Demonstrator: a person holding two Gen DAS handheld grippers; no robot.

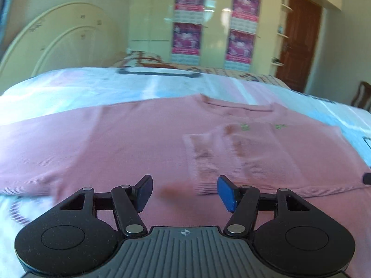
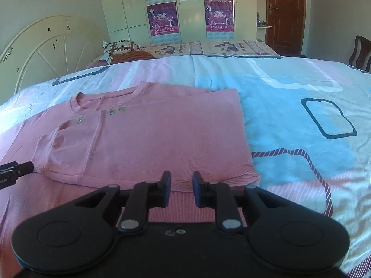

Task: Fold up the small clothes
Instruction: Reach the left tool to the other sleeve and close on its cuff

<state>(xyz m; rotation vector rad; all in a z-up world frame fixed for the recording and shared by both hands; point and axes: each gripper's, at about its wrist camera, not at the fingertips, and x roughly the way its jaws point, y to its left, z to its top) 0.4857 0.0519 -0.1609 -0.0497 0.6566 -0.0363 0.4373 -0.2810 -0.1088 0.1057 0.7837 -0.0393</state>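
Lying flat on the bed (image 2: 289, 125): pink sweater (image 2: 143, 134), one side folded over its middle, neck toward the headboard (image 2: 44, 46) | left gripper (image 1: 184, 192): jaws wide, empty, above sweater's hem | right gripper (image 2: 182, 191): jaws narrow, nothing between, at the folded hem.

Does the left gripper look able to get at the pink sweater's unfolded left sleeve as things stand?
Probably yes: the left gripper is open and empty, and the sleeve lies flat on the bedspread with nothing over it.
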